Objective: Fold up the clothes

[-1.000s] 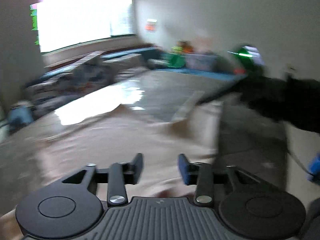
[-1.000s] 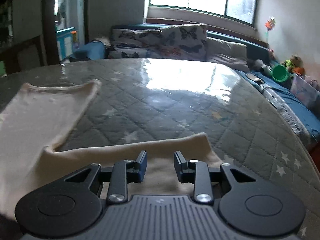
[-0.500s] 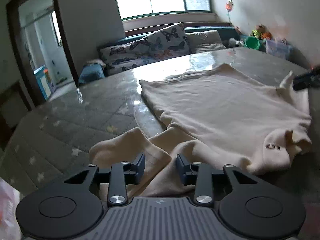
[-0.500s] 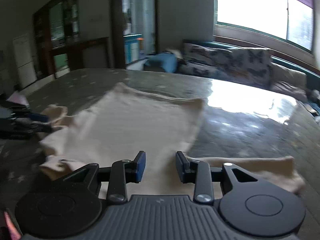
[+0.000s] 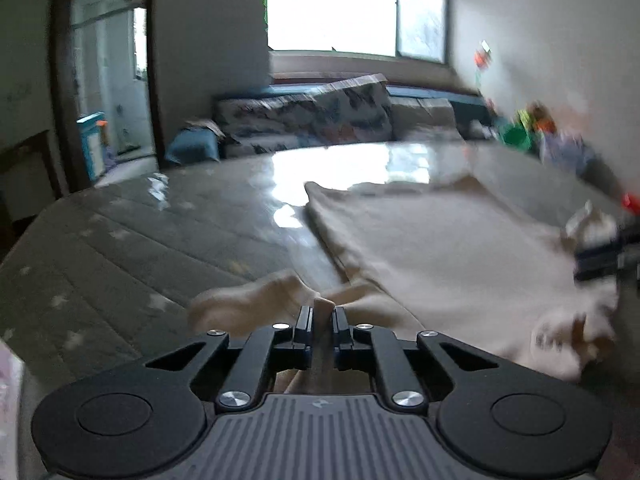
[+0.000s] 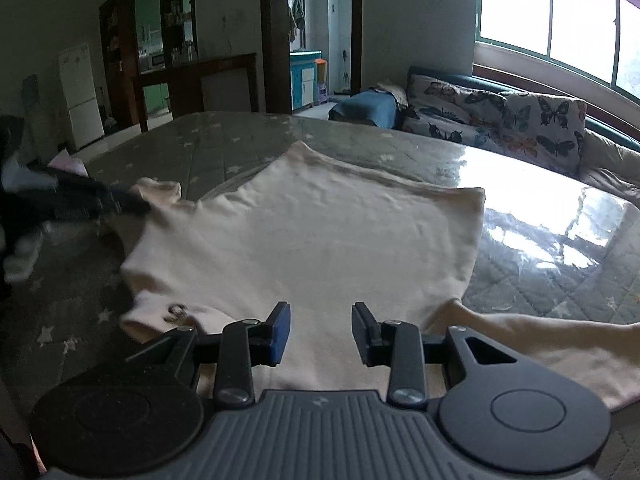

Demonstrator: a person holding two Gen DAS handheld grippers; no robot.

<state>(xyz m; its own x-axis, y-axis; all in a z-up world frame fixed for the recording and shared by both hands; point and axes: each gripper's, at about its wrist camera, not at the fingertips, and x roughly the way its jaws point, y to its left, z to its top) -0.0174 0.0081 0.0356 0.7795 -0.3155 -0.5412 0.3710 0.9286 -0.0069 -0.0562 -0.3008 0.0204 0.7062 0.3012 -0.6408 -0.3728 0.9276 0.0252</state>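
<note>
The cream shirt [image 6: 304, 236] lay spread on the quilted bed [image 6: 560, 280], its left sleeve pinched in the left claw [image 5: 323, 322] while the right claw [image 6: 320, 330] hovered wide over the collar end, so folding the sleeve inward seemed next.

Ahead of the black right gripper [image 6: 320, 330], whose left pad is blue, lies a cream shirt [image 6: 320, 240] on a grey star-patterned quilted cover [image 6: 200, 144]. Beyond, to its right, stand butterfly-print cushions [image 6: 520, 120] and a teal-blue sofa [image 6: 448, 74].
</note>
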